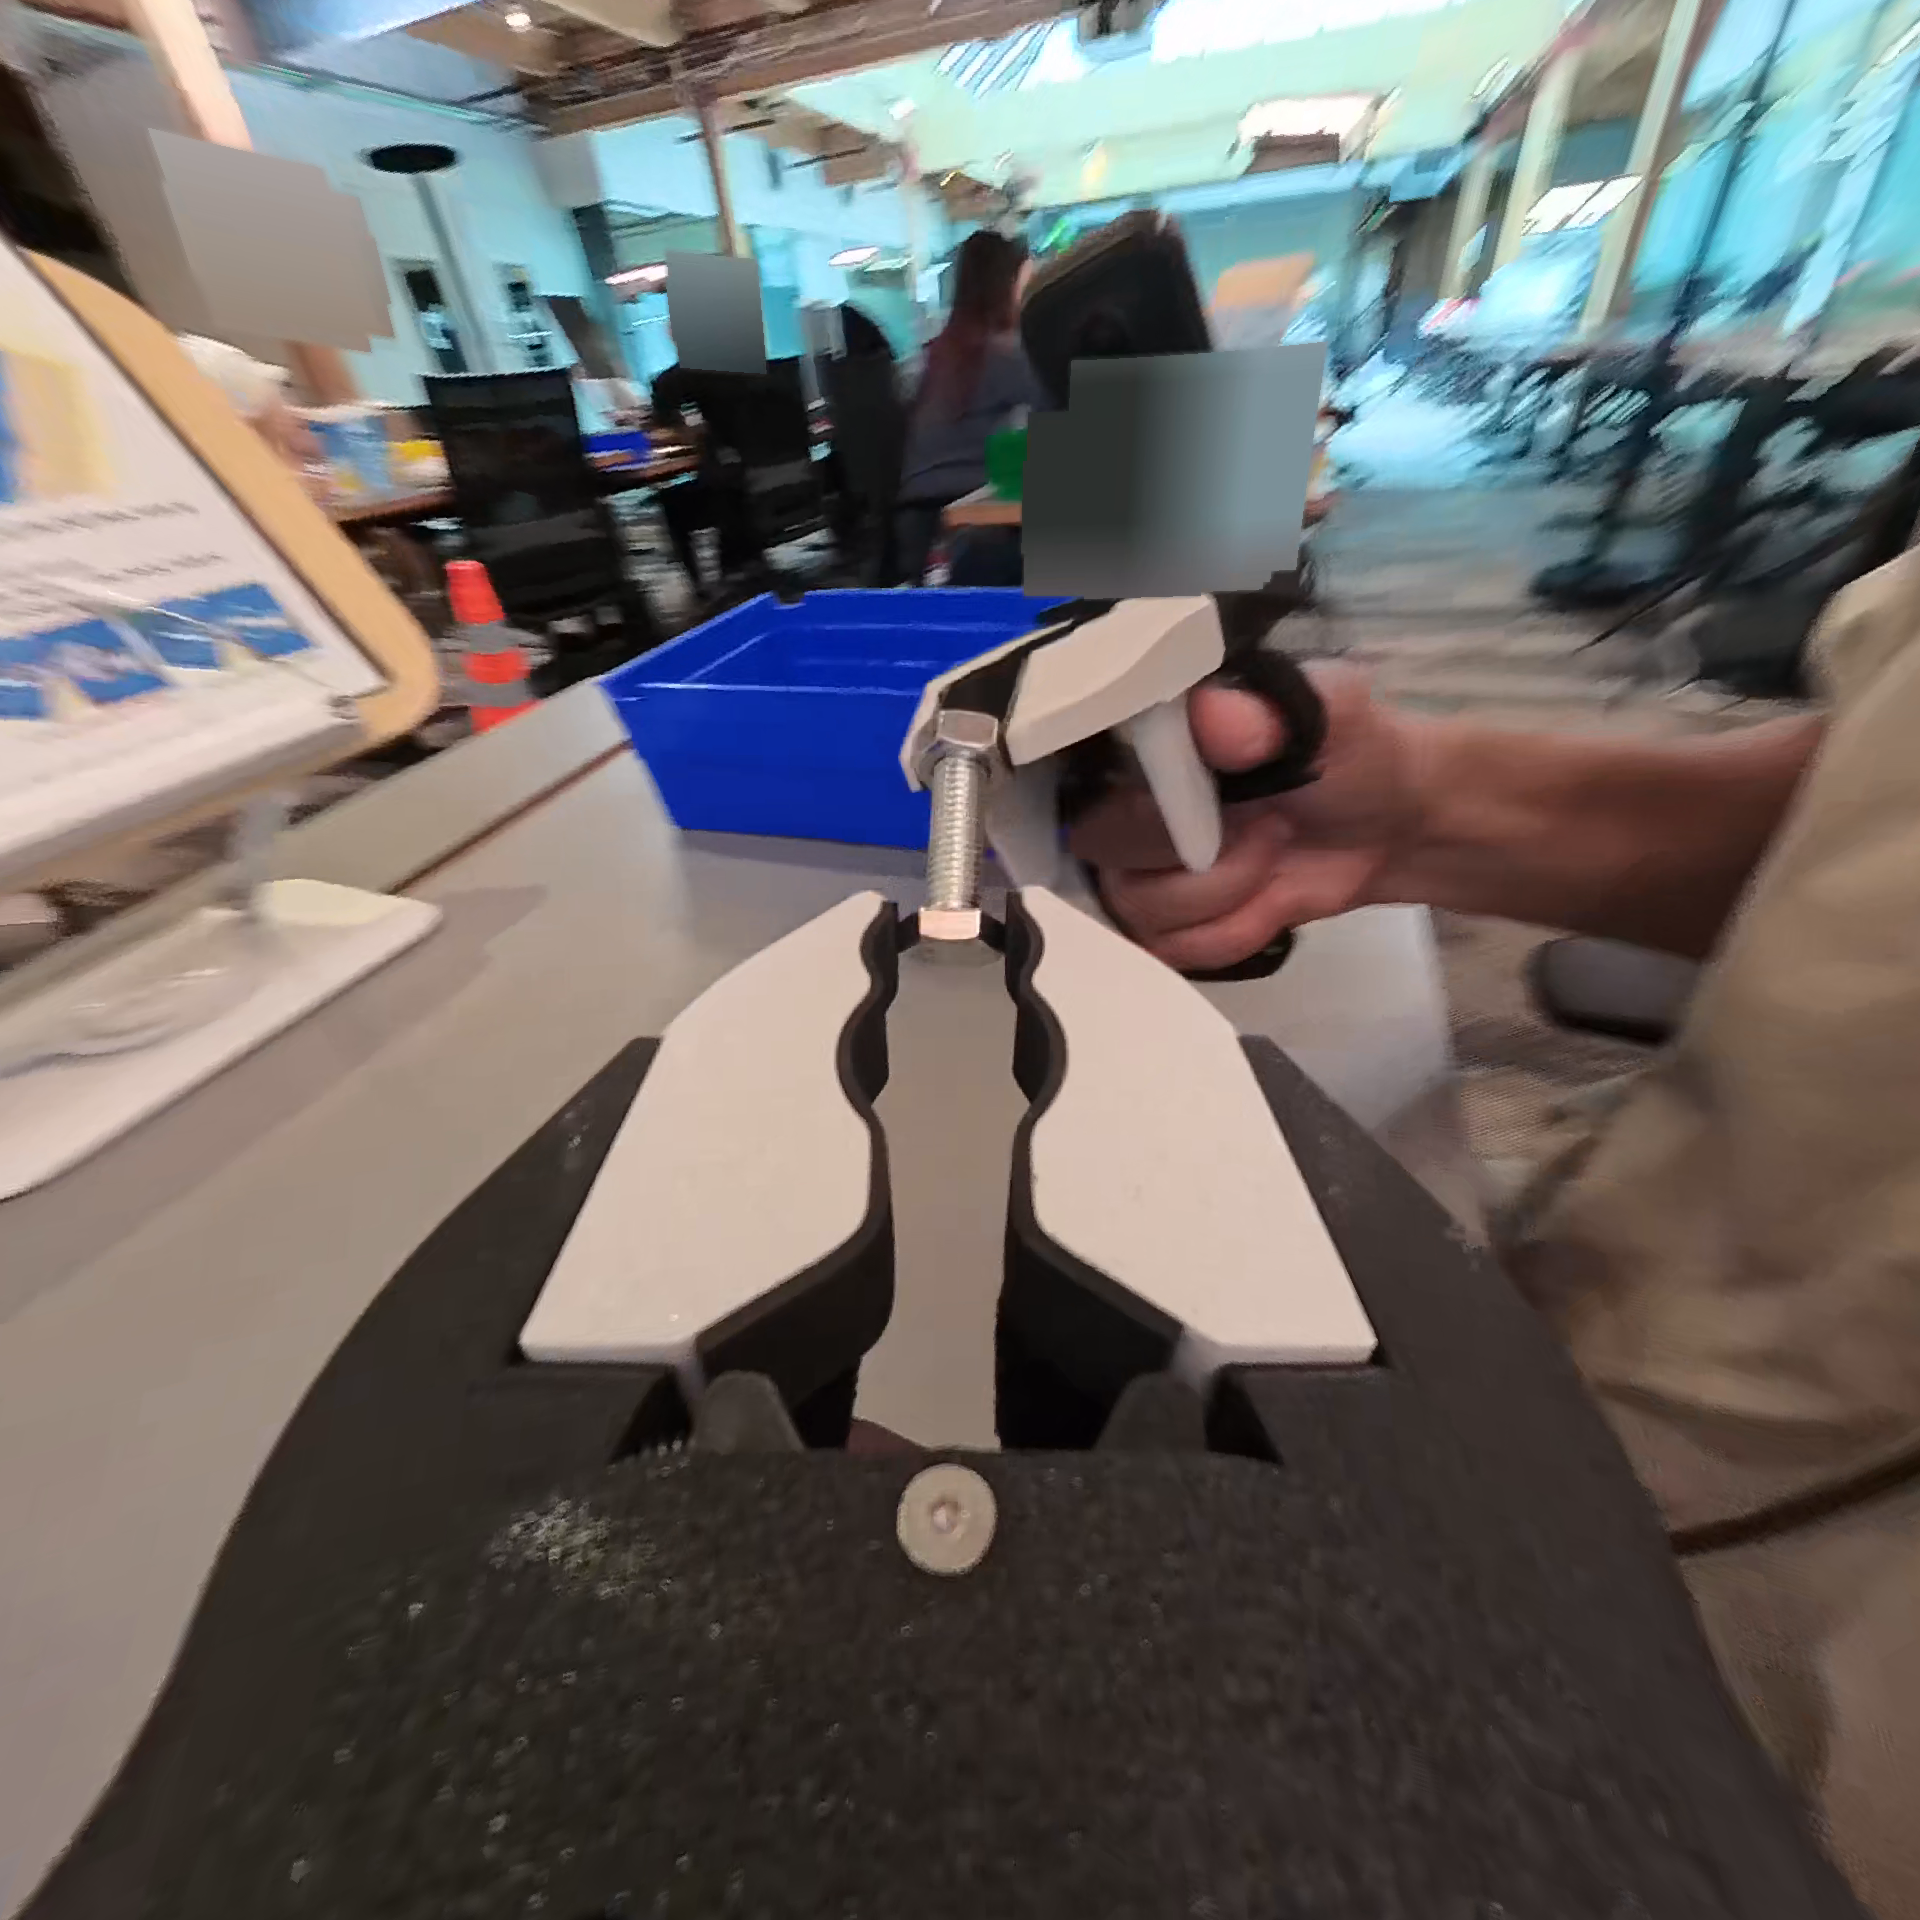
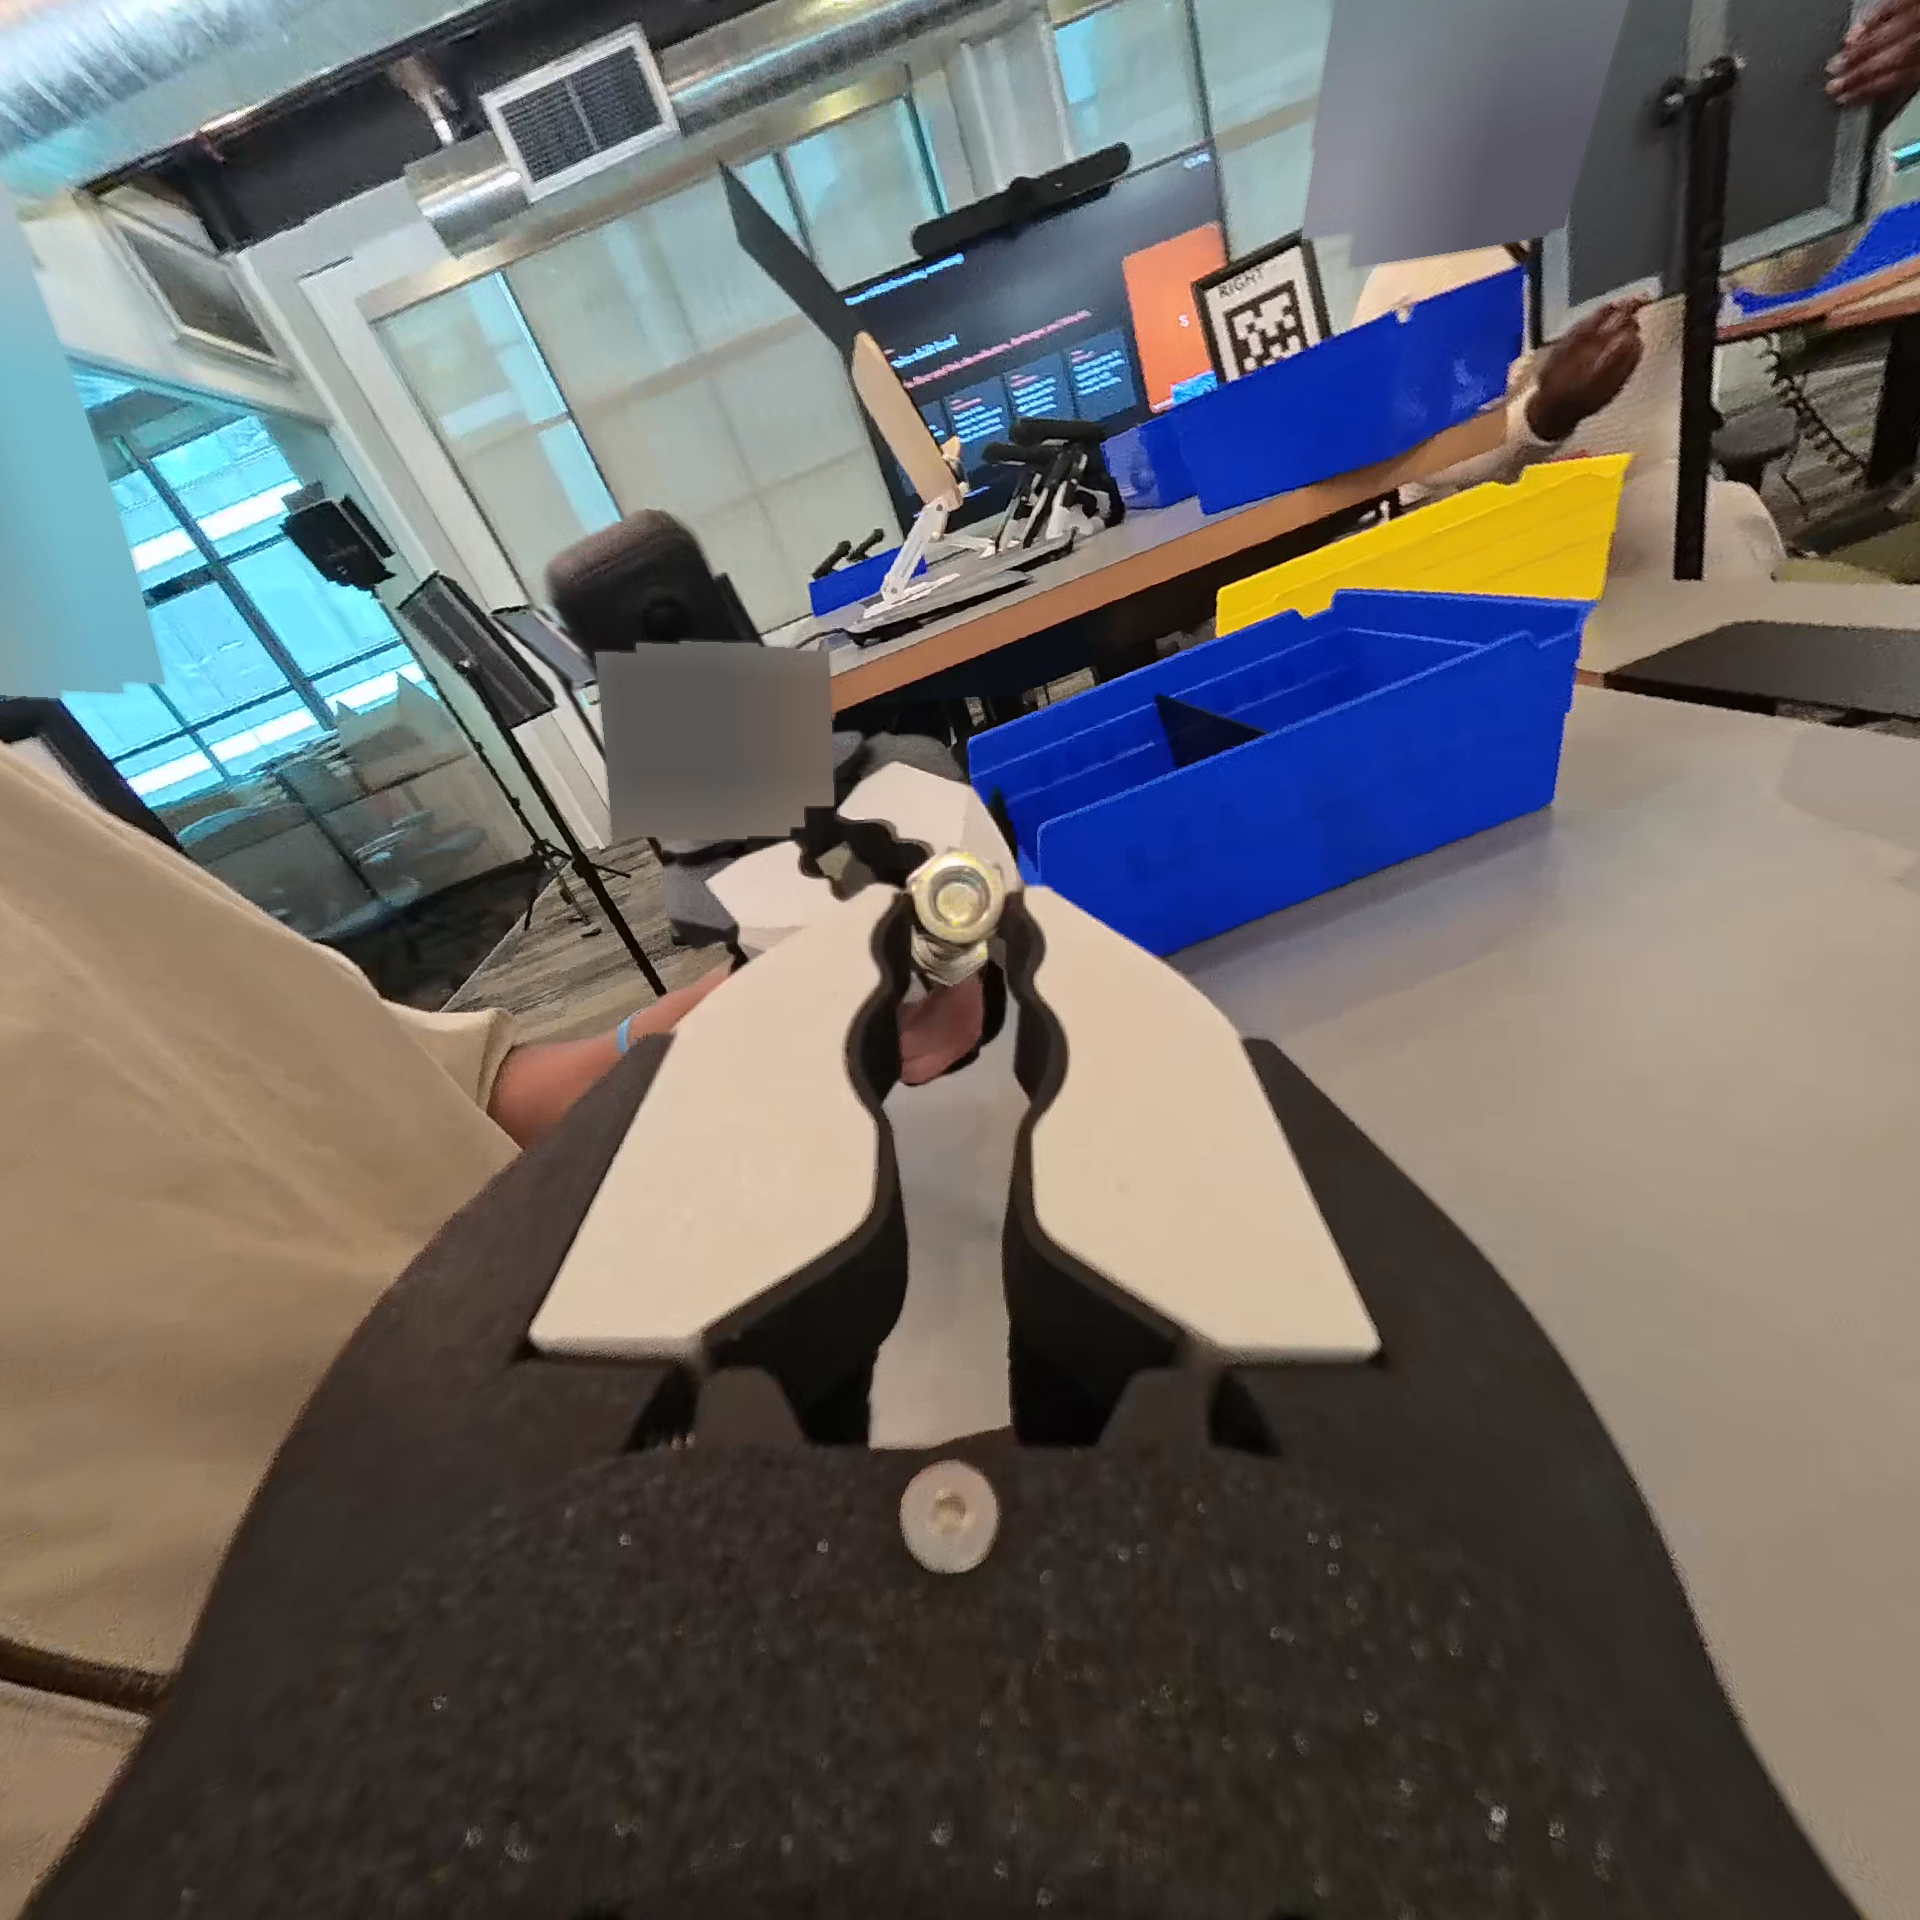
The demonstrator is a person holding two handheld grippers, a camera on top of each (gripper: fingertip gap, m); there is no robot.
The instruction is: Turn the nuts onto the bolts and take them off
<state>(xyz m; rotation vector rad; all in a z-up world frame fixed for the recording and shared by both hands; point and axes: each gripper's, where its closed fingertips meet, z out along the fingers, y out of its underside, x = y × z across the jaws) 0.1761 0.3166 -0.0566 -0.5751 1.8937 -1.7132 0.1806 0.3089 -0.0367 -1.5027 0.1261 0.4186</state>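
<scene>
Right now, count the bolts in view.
1. The bolt stands upright between the grippers: the left gripper clamps its lower end, the right gripper its upper end. Others may lie hidden in the blue bin.

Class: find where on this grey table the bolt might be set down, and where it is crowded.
Free: bare table right of the right gripper, in front of the blue bin. Crowded: where the left gripper and right gripper hold the bolt; stand base far left.
</scene>
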